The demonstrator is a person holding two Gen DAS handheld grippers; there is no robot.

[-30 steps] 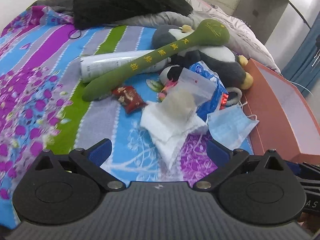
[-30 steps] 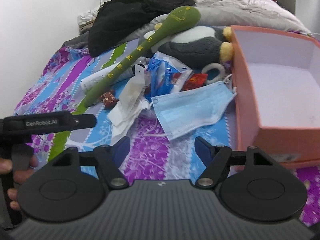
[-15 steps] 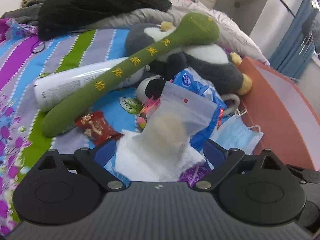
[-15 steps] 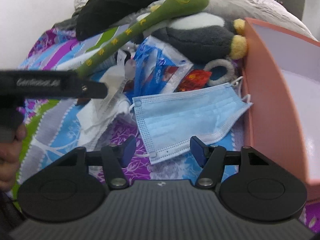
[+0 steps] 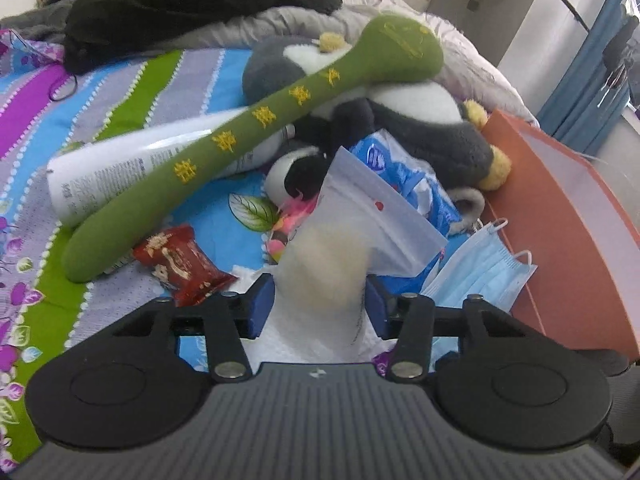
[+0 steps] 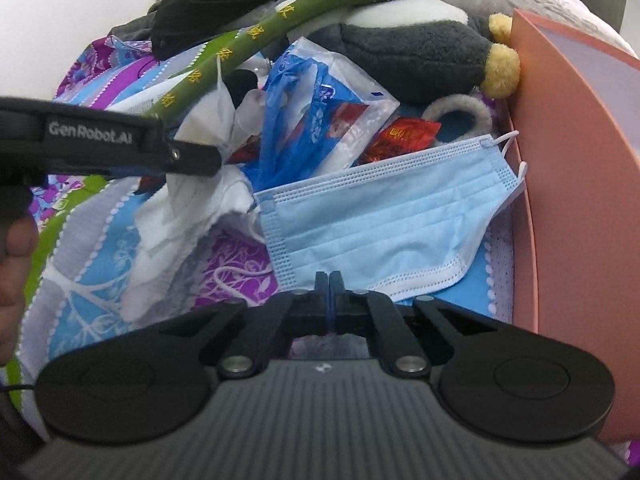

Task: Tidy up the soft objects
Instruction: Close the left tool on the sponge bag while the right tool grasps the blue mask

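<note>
Striped, flowered bedding [image 5: 132,92] covers the bed in the left wrist view, with a dark garment [image 5: 192,4] heaped at its far end. Taking the orange box [image 5: 560,232] at the right edge as landmark: a blue face mask [image 5: 480,272] lies just beside its near wall, and a grey and white plush penguin [image 5: 404,120] sits by its far corner. A long green plush stick [image 5: 256,132] with yellow characters leans across the penguin, away from the box, over a white tube [image 5: 116,168]. A red sweet wrapper [image 5: 180,264] lies farther from the box. The left gripper [image 5: 320,304] has just been closing, and its blue pads now press both sides of a clear zip bag [image 5: 340,252] with something pale and fluffy inside (what it is I cannot tell); white tissue [image 5: 288,340] lies under it.

Same bedding [image 6: 96,280] in the right wrist view, and the orange box [image 6: 576,168] again fills the right side. The face mask [image 6: 384,216] lies spread just beside the box wall. The right gripper [image 6: 329,284] has just been closing; its jaws now meet at the mask's near edge, though whether cloth is pinched between them I cannot tell. Beyond the mask, away from the box, are a blue and white plastic packet [image 6: 320,116] and crumpled tissue [image 6: 192,196]. The left gripper's black body [image 6: 100,144] reaches in from the left, a hand [image 6: 16,272] beneath it.
</note>
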